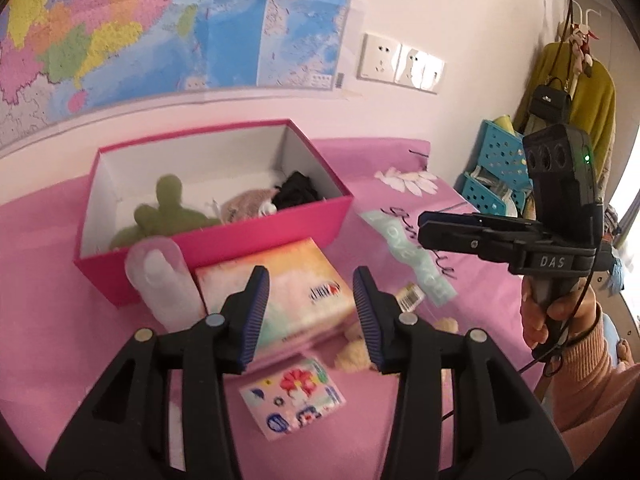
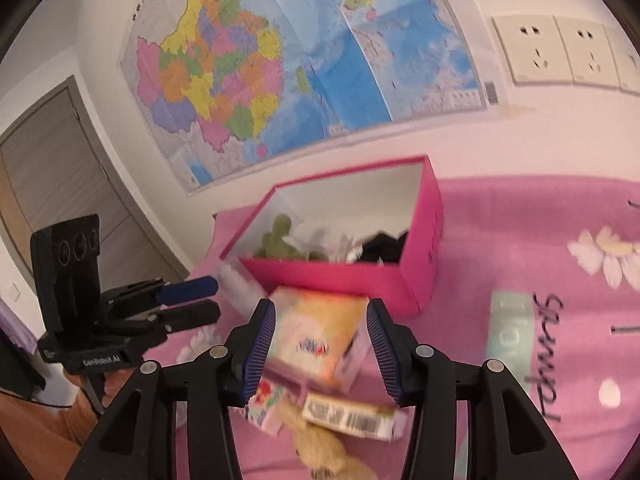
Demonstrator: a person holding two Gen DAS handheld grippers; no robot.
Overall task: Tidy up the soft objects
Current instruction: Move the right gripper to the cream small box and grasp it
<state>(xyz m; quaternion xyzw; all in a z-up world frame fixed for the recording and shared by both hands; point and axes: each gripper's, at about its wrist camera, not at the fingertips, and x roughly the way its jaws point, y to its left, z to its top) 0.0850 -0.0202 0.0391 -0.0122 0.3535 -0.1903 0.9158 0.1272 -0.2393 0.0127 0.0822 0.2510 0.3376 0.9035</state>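
Both the left gripper (image 1: 310, 318) and right gripper (image 2: 320, 350) stand part-open and empty just in front of the open pink cardboard box (image 1: 224, 248), where the pastel soft tissue pack (image 1: 288, 300) lies, nearer the left.

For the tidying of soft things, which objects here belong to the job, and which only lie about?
Part of the job:
- pink box
- green plush toy inside it
- black cloth inside it
- tissue pack
- beige plush toy

Only lying about:
- wall map
- wall sockets
- blue baskets
- yellow coat
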